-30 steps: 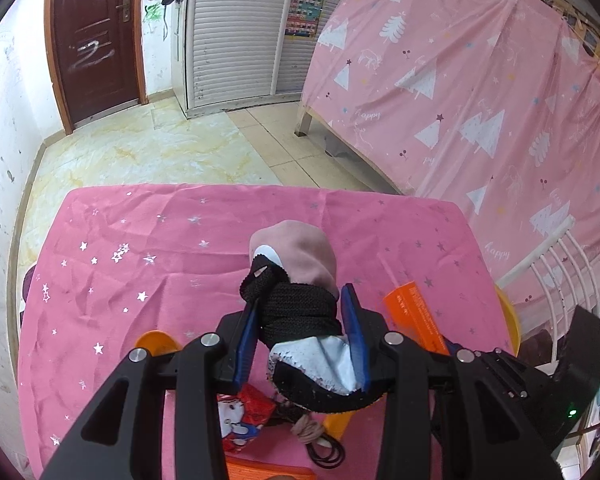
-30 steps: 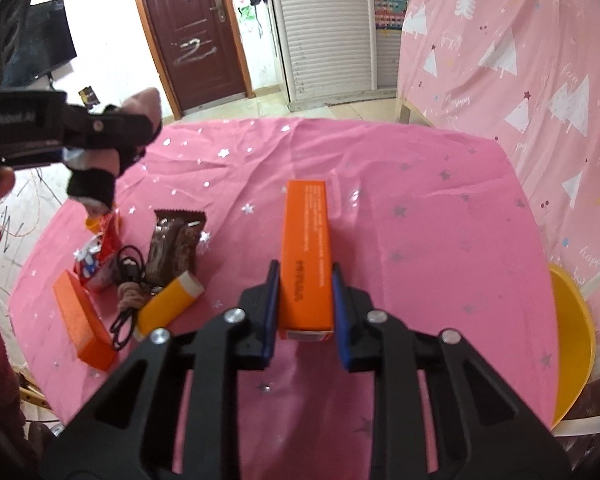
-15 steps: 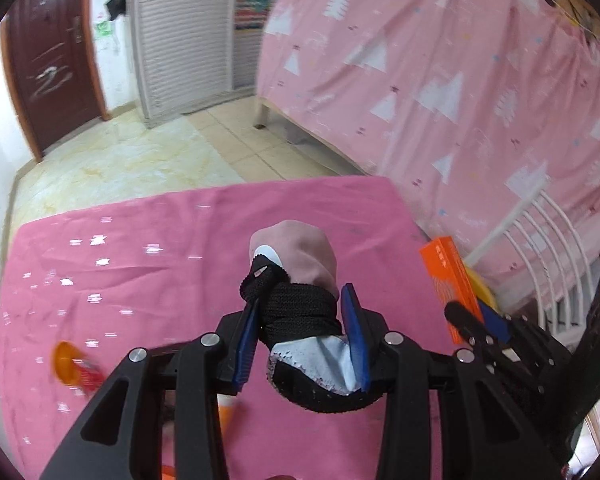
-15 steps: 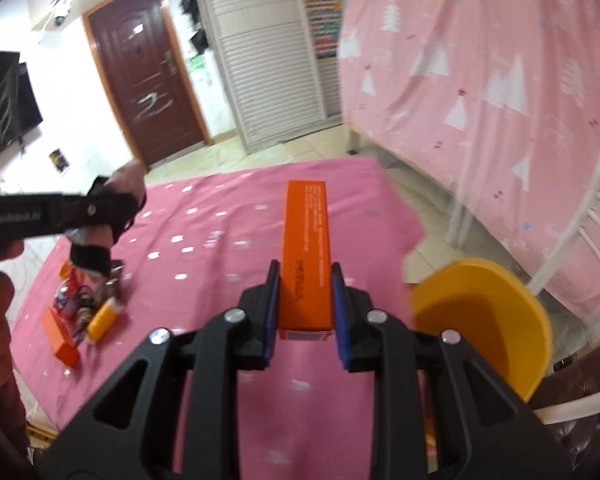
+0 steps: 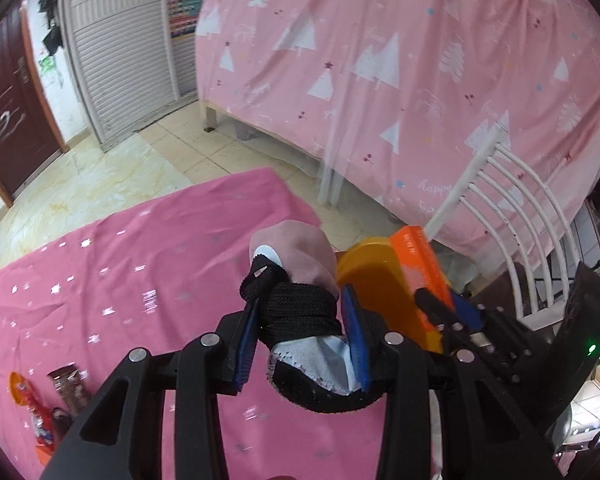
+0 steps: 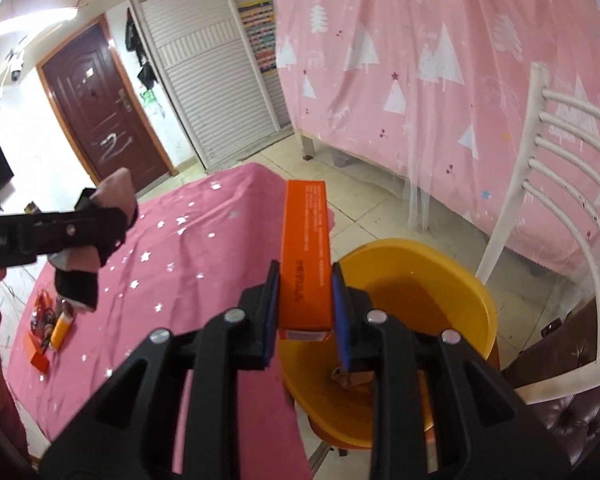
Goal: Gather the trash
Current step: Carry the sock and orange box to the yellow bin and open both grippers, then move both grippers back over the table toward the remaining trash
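left tongs [image 5: 300, 332]: pinching a bundled black-and-pink cloth item [image 5: 296, 276], pads pressed on both its sides.
right tongs [image 6: 304, 312]: pinching a long orange box [image 6: 305, 252] near its lower end; the box sticks out forward, roughly upright in the right wrist view.
target: yellow bin [image 6: 460, 280] off the right edge of the bench [image 6: 188, 236], beside a white chair [image 6: 548, 216]. Something small and brown already lies in its bottom.
box position: lower end over the bin's near-left rim, upper end over the bench corner and floor. Not centred yet, by my read.
doing it well: carry the box further right until its whole length is over the bin's mouth, tip it down, then let go. Releasing now risks it glancing off the rim.
cloth: follows the same way; left tongs sit just left of the bin in the left wrist view.
pose: both pairs of tongs angled downward, side by side, right ahead.
remaining: wrappers [image 6: 44, 308], orange pieces and a small bottle at the bench's far-left end.
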`<state>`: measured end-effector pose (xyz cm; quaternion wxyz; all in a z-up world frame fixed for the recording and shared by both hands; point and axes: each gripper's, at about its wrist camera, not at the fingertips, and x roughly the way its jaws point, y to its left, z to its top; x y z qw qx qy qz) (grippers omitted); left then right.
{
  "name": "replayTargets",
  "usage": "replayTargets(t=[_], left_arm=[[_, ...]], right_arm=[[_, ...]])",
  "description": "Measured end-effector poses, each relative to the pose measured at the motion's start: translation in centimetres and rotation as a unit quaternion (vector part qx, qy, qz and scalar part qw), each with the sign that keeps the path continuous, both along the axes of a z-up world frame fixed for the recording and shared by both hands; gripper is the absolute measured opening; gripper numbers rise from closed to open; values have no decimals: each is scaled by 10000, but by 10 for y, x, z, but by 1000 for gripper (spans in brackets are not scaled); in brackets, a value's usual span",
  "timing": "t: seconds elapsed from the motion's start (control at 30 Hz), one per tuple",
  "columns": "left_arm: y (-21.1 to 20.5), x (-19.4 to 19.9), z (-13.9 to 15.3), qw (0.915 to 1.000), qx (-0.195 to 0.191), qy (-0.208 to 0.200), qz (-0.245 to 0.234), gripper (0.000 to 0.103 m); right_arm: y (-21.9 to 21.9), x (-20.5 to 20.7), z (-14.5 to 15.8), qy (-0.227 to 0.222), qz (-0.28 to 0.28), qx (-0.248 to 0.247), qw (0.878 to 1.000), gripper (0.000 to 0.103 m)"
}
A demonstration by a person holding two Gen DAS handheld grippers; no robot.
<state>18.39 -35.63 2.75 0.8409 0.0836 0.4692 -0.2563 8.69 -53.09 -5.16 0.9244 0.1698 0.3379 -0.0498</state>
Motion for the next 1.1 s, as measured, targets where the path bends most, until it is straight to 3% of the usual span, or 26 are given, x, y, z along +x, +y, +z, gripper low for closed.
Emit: replayTargets(t=[0.27,0.37,0.43,0.47,0.6,0.87,1.1], left_arm=[[-61,6,-22,9996,17,173,-210,35],[-75,8,-30,9994,-9,203,-268,47],[-82,10,-33,9996,20,122,-267,65],[-82,10,-34,9997,23,98,-244,66],[-74,10,-35,9998,7,97,-145,67],[-49,10,-27,9998,-154,95,-12,67],[-14,4,-13,9991,-412,58,109,67]], right_arm=[[-31,-1,-23,166,-306,362,9987,23],[-39,1,-28,221,-350,421,9983,23],[-42,3,-30,250,-357,437,9981,23],[-42,3,-31,259,-365,435,9980,24],[-43,4,-32,254,-370,428,9981,36],[-27,3,-20,101,-217,280,9993,38],[0,-3,2,-190,-8,145,9997,59]])
